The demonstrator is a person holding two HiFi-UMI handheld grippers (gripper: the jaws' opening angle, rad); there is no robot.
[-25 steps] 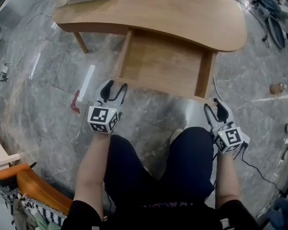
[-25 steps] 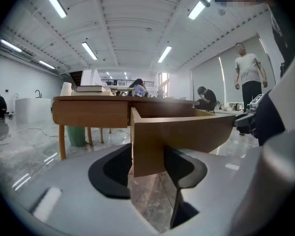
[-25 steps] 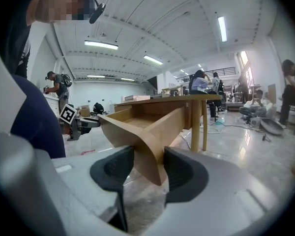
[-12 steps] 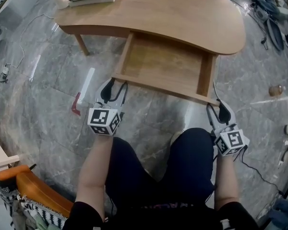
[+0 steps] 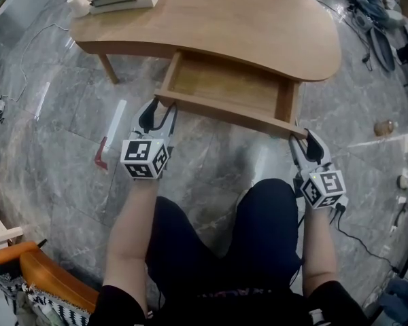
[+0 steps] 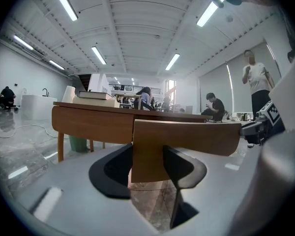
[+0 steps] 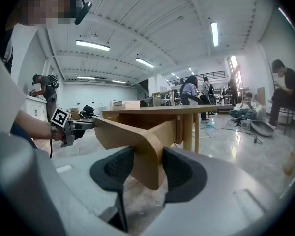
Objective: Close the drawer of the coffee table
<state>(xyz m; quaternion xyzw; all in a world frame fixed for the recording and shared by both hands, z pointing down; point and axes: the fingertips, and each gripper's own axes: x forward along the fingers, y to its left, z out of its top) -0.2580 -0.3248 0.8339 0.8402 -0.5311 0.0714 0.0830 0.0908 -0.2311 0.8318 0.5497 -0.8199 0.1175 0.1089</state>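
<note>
**Drawer (image 5: 224, 85) pushed further in than a second earlier**

It had slid deeper under the worktop (image 5: 258, 26) at upper centre of the frame, but part of it was still out. The jaws of the left gripper (image 5: 158, 113) clamped the left end of the drawer front (image 5: 228, 112), and those of the right gripper (image 5: 304, 140) clamped its right corner. The closing push seemed midway. The next move likely called for an even shove from both ends, keeping the drawer square.

My head camera looks steeply down on the light wooden coffee-table drawer (image 5: 224, 90), while cameras on the left gripper (image 5: 158, 111) and right gripper (image 5: 304, 141) face it closely, nearly level, from its front corners.
</note>
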